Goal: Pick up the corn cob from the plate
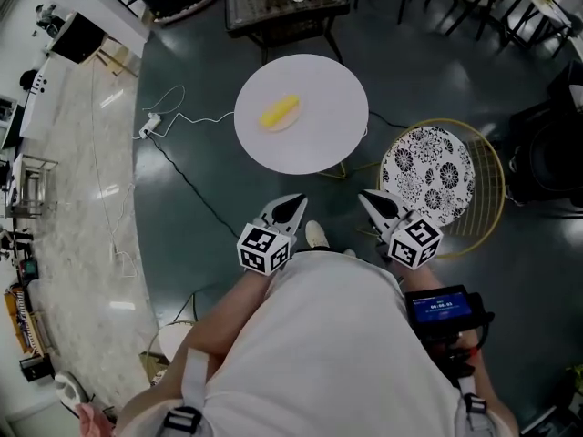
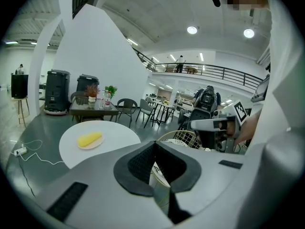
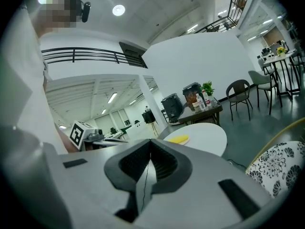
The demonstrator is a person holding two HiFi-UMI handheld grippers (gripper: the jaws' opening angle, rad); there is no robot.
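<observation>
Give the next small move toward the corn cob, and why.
Probably carry the left gripper forward over the white table while opening its fingers: it is shut and short of the table edge, and the corn cob lies on its plate straight ahead.

Round white table [image 1: 321, 121] beside patterned chair [image 1: 426, 169]

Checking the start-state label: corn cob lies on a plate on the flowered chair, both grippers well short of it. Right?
No. The head view shows the corn cob on its plate on the white round table, not the flowered chair. The left gripper and right gripper are both well short of it.
</observation>
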